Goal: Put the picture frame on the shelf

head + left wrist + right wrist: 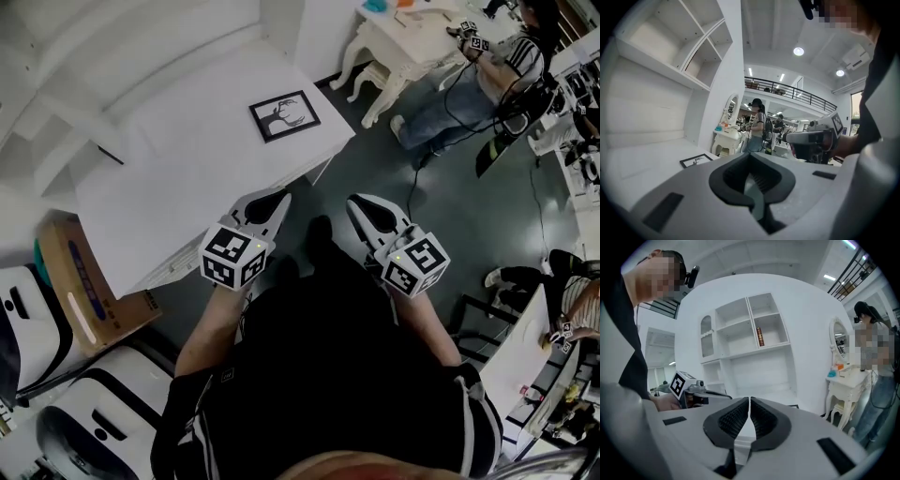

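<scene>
- Picture frame (284, 115) lies flat near the white desktop's (187, 159) corner, not yet on the shelf (745, 329).
- Left gripper (272, 204): jaws together, empty, short of the frame.
- Right gripper (366, 208): likewise closed and empty; pickup and placing remain.

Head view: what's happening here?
A person stands at a white desk with a gripper in each hand. The left gripper and right gripper are both shut and empty, near the desk's front edge. The picture frame lies flat on the desk, untouched, not yet on the shelf.
</scene>
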The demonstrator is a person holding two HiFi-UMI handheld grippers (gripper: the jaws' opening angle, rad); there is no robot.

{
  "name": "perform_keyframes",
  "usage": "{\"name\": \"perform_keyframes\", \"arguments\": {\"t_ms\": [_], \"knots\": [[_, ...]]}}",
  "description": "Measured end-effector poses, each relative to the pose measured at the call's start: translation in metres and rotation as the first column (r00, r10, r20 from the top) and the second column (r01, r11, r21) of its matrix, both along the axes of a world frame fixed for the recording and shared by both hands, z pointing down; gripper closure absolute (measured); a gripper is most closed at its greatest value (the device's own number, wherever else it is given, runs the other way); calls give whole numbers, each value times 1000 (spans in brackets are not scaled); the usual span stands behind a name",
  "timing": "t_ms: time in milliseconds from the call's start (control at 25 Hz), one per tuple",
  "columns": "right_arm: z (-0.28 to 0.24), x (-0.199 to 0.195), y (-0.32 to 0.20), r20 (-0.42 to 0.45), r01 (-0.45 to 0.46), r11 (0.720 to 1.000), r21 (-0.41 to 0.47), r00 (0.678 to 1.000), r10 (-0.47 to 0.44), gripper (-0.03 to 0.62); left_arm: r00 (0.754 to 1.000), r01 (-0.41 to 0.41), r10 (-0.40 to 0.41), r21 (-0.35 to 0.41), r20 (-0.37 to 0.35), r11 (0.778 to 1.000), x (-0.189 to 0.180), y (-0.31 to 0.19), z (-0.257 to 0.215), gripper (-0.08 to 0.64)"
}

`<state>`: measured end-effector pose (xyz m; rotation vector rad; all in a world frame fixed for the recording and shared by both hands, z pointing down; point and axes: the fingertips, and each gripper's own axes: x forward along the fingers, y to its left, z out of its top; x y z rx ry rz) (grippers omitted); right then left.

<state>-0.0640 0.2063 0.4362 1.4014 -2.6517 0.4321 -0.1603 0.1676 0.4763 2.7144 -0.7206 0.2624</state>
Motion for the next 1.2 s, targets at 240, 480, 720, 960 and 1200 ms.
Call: {"name": "perform_keyframes", "arguments": {"t_ms": [240, 480, 720, 960, 1200], "knots": [[19, -5, -30, -12, 56, 996, -73, 998, -57, 570, 1000, 21, -21, -26, 9, 999, 3, -31, 17, 552], [25, 8, -70, -1, 100, 991, -85, 995, -101, 569, 998, 61, -61, -41, 20, 997, 18, -70, 31, 552], [40, 44, -110, 30, 124, 985, -121, 992, -121, 569, 995, 91, -89, -31, 53, 995, 49, -109, 45, 552], [58, 73, -148, 77, 191, 969, -154, 980, -181, 569, 989, 147, -145, -72, 31, 986, 83, -148, 59, 552], [73, 105, -184, 105, 249, 952, -179, 967, -234, 571, 967, 254, -251, -90, 37, 963, 95, -187, 74, 554]]}}
